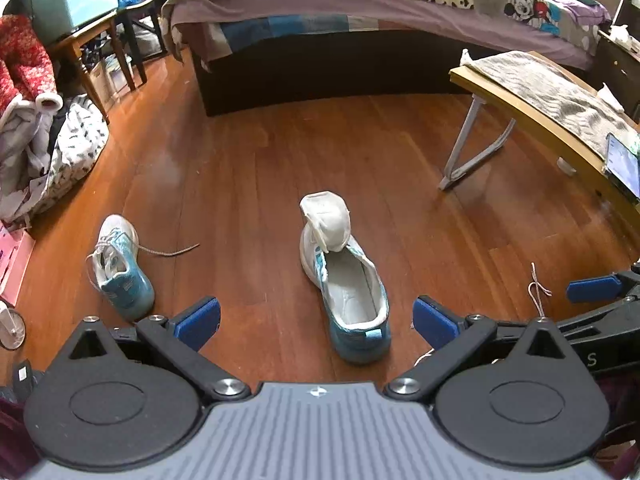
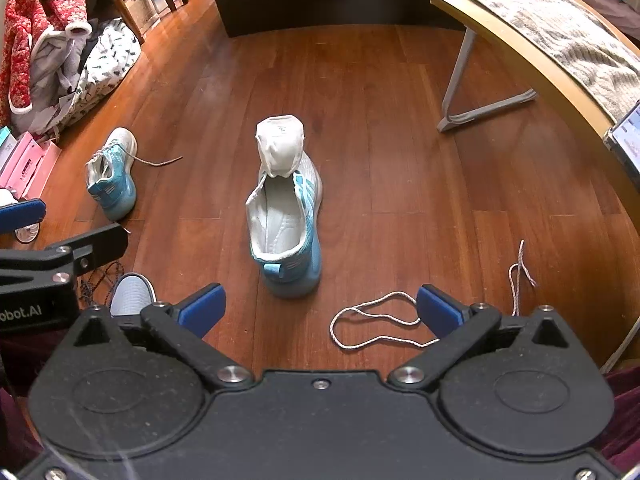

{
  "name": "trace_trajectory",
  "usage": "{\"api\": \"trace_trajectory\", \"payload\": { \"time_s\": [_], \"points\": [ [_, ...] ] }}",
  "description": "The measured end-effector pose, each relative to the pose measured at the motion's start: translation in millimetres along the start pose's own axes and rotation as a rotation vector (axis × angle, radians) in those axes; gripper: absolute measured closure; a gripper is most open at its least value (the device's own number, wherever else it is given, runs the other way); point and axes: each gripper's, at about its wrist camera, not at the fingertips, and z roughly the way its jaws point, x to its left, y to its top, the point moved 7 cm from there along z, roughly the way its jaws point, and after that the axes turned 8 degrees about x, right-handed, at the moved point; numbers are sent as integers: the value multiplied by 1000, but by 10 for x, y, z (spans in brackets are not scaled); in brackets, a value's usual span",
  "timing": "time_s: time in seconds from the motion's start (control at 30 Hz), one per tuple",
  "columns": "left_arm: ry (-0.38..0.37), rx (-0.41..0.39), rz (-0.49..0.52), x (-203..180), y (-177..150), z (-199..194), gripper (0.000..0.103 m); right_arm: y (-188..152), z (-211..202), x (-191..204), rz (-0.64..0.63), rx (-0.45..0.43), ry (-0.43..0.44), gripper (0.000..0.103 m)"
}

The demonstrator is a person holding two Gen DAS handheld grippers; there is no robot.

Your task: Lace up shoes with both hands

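A white and light-blue shoe without laces [image 1: 347, 280] [image 2: 286, 216] stands on the wooden floor, heel toward me, its white tongue [image 1: 328, 220] [image 2: 280, 148] pulled up. A loose white lace [image 2: 380, 324] [image 1: 536, 290] lies on the floor to its right. A second, laced shoe [image 1: 120, 268] [image 2: 113, 176] lies to the left with a lace end trailing. My left gripper [image 1: 316, 322] is open above the floor just behind the unlaced shoe's heel. My right gripper [image 2: 320, 312] is open too, with nothing between its fingers; its right finger [image 2: 438, 312] hangs over the loose lace.
A bed [image 1: 360, 20] stands at the back. A low folding table [image 1: 520, 96] [image 2: 520, 40] with a grey cloth and a screen is on the right. Clothes and bags [image 1: 36, 120] [image 2: 60, 52] pile up on the left. A grey shoe toe [image 2: 130, 294] shows near the right gripper.
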Motion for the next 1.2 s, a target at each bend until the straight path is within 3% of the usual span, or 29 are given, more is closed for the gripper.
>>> {"api": "trace_trajectory", "payload": {
  "time_s": [1.2],
  "points": [
    [-8, 5, -9, 44, -9, 10, 0, -8, -9, 30, -8, -3, -13, 1]
  ]
}}
